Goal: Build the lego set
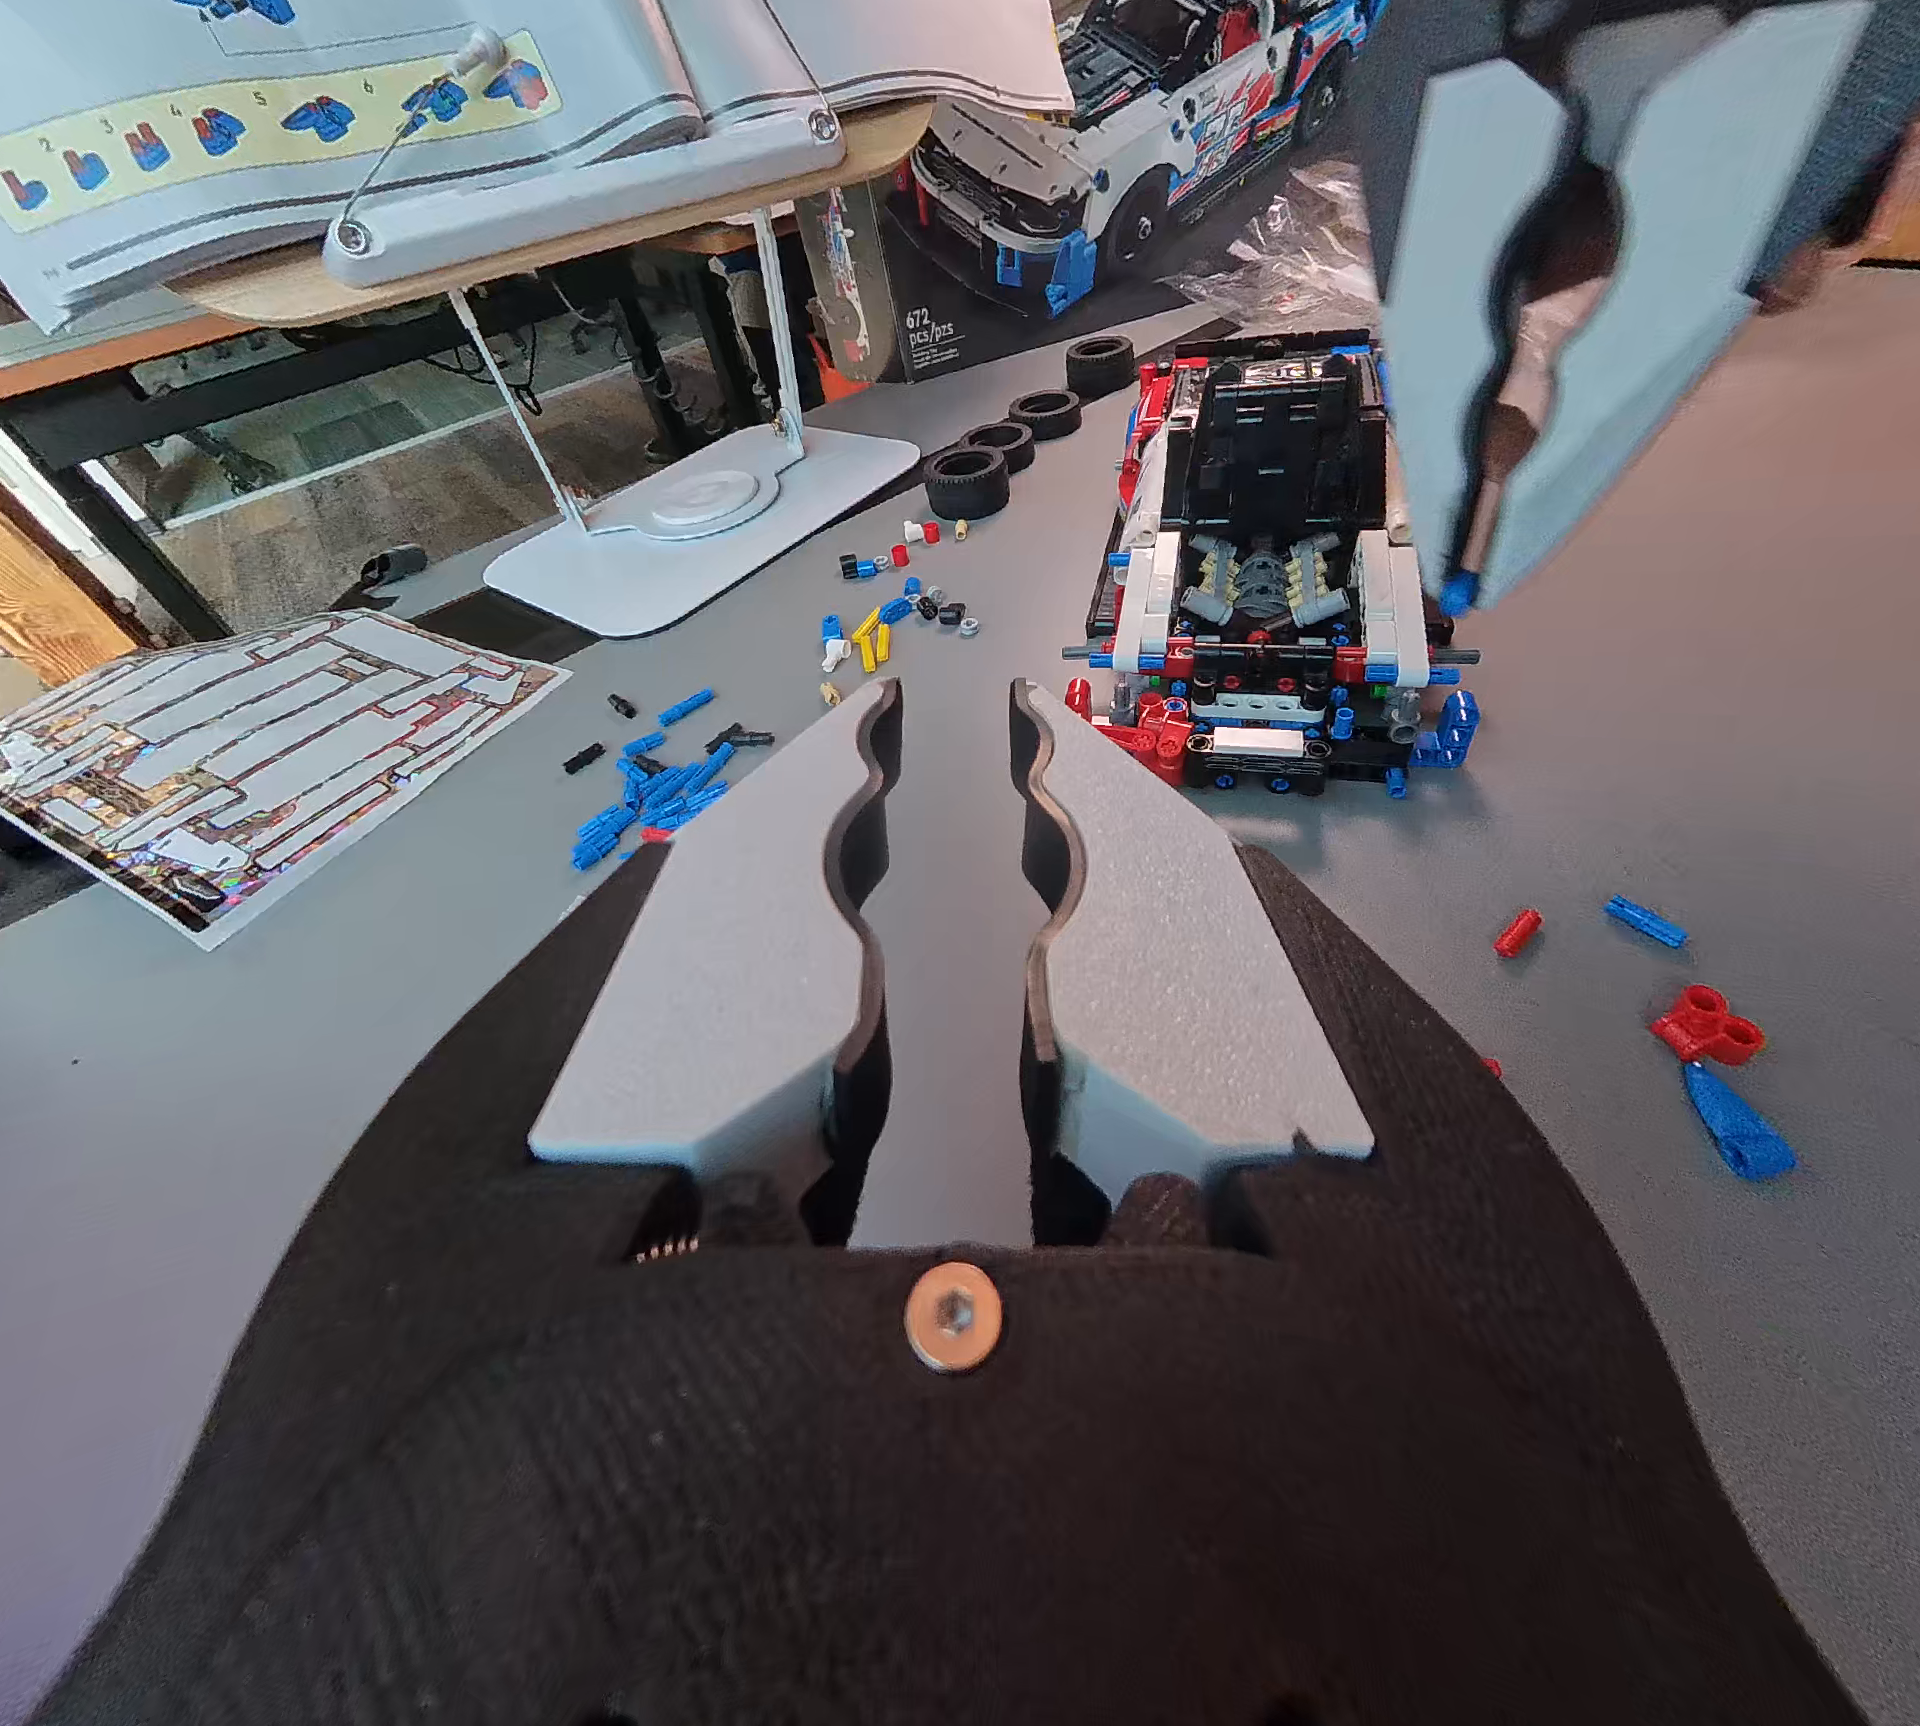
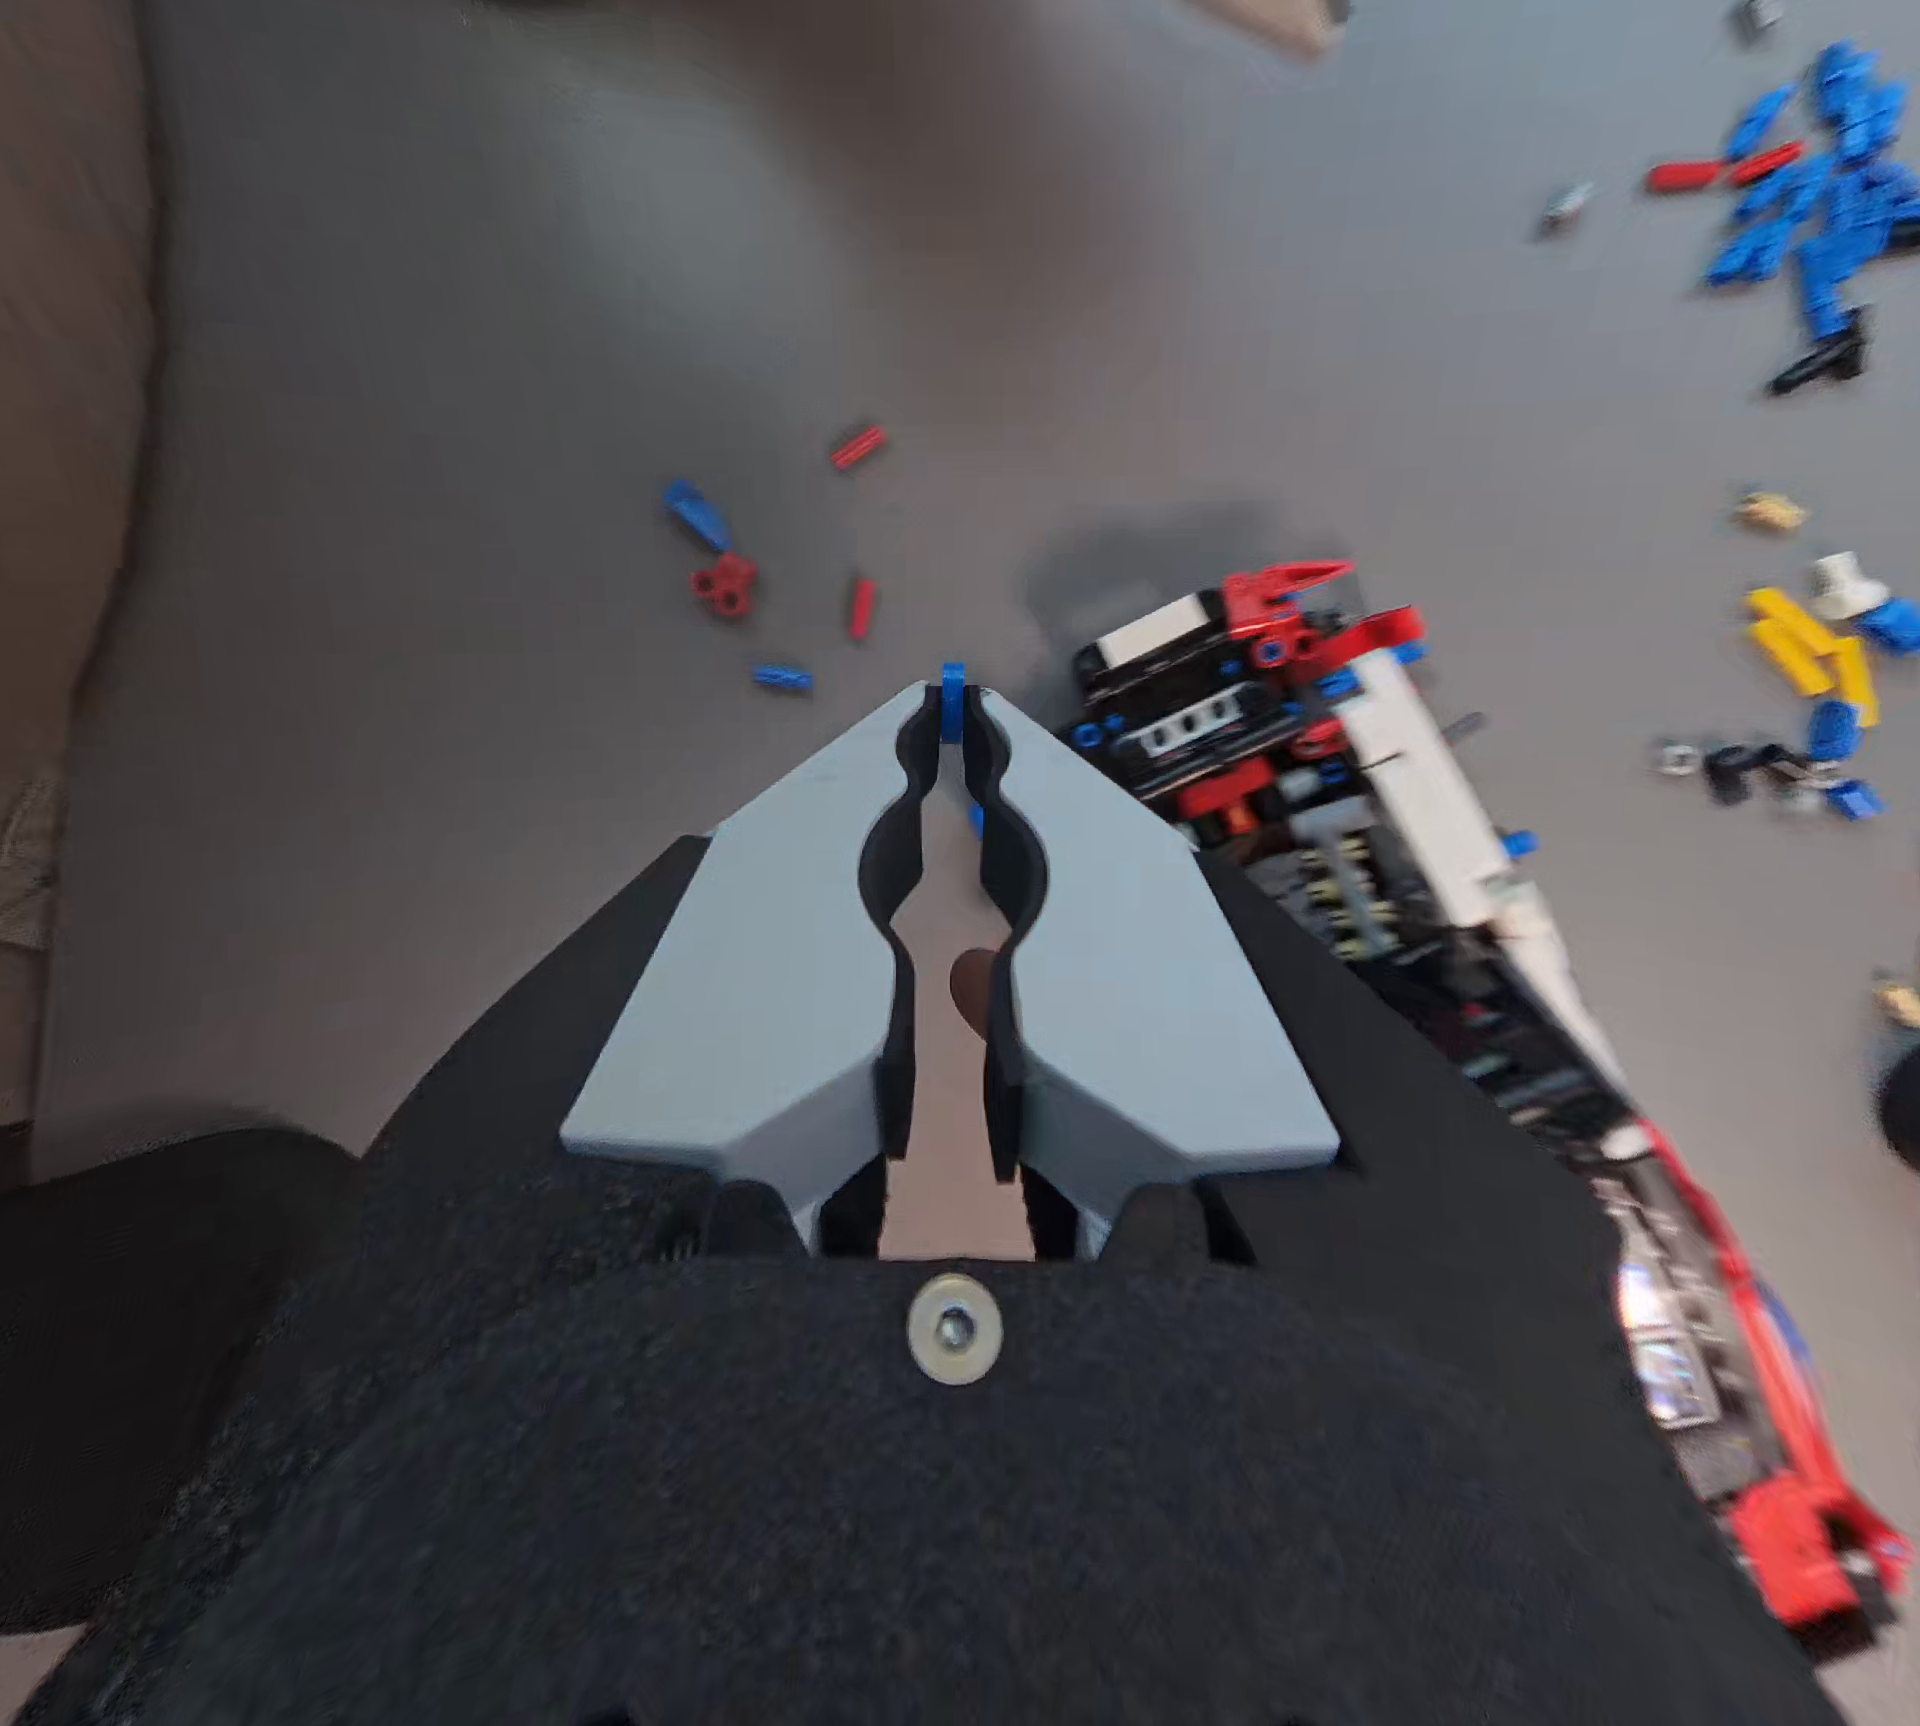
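Note:
The half-built lego car [image 1: 1268, 575], black, white, red and blue, stands on the grey table; it also shows at the right of the right wrist view [image 2: 1351, 803]. My left gripper [image 1: 956, 700] is open and empty, low over the table just left of the car's front. My right gripper [image 2: 952, 694] is shut on a small blue lego piece [image 2: 953, 700]. In the left wrist view it [image 1: 1465, 601] hangs above the car's right front side with the blue piece [image 1: 1458, 596] at its tips.
Blue pins [image 1: 655, 793] and mixed small parts [image 1: 894, 616] lie left of the car. Red and blue pieces [image 1: 1714, 1053] lie right. Several tyres [image 1: 1008, 450], a sticker sheet [image 1: 239, 751], the manual stand [image 1: 707, 523] and the set box [image 1: 1164, 118] stand behind.

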A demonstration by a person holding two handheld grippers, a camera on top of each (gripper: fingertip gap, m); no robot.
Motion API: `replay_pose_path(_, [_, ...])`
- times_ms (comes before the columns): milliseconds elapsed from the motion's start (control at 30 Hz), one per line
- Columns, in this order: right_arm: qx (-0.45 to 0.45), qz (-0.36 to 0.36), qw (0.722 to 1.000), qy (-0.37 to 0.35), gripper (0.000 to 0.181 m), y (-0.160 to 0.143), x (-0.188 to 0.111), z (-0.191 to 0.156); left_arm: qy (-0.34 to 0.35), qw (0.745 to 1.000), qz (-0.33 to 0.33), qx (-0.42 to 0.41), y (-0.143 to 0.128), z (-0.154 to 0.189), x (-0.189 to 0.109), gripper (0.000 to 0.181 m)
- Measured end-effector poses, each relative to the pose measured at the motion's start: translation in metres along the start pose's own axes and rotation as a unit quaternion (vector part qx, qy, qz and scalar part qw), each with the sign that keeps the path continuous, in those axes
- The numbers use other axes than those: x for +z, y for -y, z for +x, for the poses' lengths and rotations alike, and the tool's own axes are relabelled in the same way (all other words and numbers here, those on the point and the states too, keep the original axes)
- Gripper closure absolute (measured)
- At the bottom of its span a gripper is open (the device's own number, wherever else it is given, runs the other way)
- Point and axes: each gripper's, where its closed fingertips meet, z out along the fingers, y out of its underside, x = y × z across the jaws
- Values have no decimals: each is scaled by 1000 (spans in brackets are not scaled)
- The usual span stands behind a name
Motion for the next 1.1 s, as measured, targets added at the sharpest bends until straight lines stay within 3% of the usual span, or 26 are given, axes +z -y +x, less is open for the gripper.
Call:
replay_pose_path(100, [29, -18, 999, -14, 181, -26, 22, -32, 3, 1000, -12, -17, -4, -3, 1, 163])
replay_pose_path(333, [55, -36, 994, -82, 176, -55, 41, -38, -1, 998, -23, -52, -10, -7, 2, 161])
replay_pose_path(500, [57, -47, 993, -92, 167, -60, 39, -37, -6, 996, -18, -84, -10, -12, 1, 155])
replay_pose_path(567, [51, -18, 994, -99, 165, -45, 24, -30, -10, 996, -14, -93, -9, -13, 1, 154])
replay_pose_path(700, [42, 54, 984, -162, 165, 3, -39, 19, -15, 995, -11, -95, -8, -12, 1, 152])
replay_pose_path(800, [25, 58, 976, -207, 166, 13, -68, 68, -15, 995, -10, -95, -8, -12, 1, 151])
replay_pose_path(967, [42, 45, 973, -221, 168, -3, -66, 146, -9, 995, -7, -96, -9, -16, 1, 150])
replay_pose_path(1100, [50, 38, 977, -204, 168, -17, -48, 182, -4, 995, -10, -102, -13, -20, 2, 150])
